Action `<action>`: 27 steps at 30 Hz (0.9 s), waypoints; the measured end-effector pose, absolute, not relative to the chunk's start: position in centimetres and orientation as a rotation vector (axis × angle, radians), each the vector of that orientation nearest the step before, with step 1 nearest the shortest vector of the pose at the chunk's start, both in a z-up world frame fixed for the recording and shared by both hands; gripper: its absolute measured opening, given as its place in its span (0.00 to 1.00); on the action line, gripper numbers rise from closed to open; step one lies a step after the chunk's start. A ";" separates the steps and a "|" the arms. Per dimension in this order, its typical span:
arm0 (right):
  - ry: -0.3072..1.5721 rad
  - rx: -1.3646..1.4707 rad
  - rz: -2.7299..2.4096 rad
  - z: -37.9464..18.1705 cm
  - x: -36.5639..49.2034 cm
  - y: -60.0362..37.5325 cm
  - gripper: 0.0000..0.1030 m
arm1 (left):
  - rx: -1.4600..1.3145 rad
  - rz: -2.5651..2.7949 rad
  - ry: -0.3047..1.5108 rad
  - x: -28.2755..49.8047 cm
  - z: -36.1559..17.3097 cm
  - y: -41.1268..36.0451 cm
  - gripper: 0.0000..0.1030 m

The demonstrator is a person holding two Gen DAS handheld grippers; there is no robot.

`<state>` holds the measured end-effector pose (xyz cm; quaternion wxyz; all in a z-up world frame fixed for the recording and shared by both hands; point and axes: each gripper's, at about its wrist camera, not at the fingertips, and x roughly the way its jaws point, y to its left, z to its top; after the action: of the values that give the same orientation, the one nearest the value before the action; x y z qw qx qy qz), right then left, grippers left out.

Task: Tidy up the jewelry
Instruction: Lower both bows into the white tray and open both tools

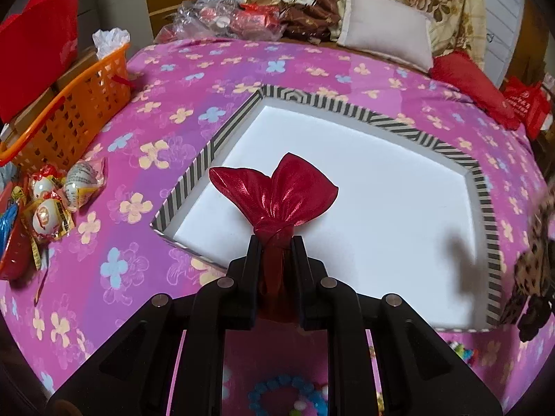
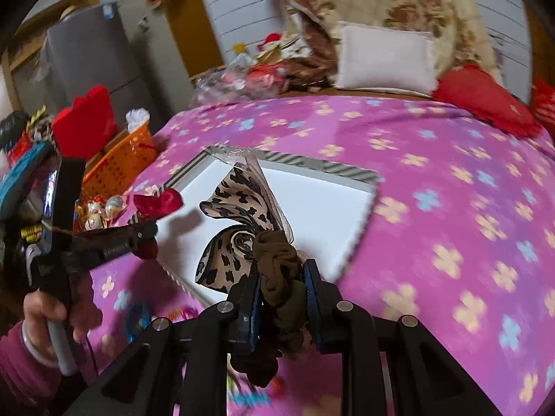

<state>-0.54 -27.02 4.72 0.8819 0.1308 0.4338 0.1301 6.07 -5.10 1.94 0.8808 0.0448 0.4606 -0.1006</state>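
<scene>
The left gripper (image 1: 275, 242) was clamped on the knot of a shiny red hair bow (image 1: 277, 190), held above the near edge of a shallow white box (image 1: 381, 208) with a striped rim. The right gripper (image 2: 281, 270) pinched the brown knot of a leopard-print hair bow (image 2: 239, 215) over the same box's near corner. The box lay on a pink flowered bedspread (image 1: 173, 111); an orange basket (image 1: 76, 111) stood to the left, a white pillow (image 1: 385, 38) behind. The red bow's fabric fanned out, glossy and creased.
</scene>
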 end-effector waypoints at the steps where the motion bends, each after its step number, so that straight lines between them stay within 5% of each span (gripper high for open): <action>1: 0.926 0.259 0.287 4.1 0.7 -25.8 0.21 | 0.094 -0.202 0.971 6.4 1.6 -5.1 0.14; 16: 1.059 0.092 0.356 -1.7 5.8 -24.9 0.21 | 0.160 -0.203 1.017 4.6 -0.5 -6.5 0.15; 21: 1.015 0.071 0.371 -0.8 4.6 -24.1 0.63 | 0.134 -0.194 1.007 3.9 -0.4 -6.7 0.20; 27: 0.963 0.172 0.348 0.9 2.6 -24.4 0.63 | 0.142 -0.190 0.970 3.1 0.3 -7.0 0.49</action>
<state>2.64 -24.38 0.90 0.8682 0.0821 0.4603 0.1662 3.11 -6.97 0.33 0.8778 0.0681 0.4653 -0.0910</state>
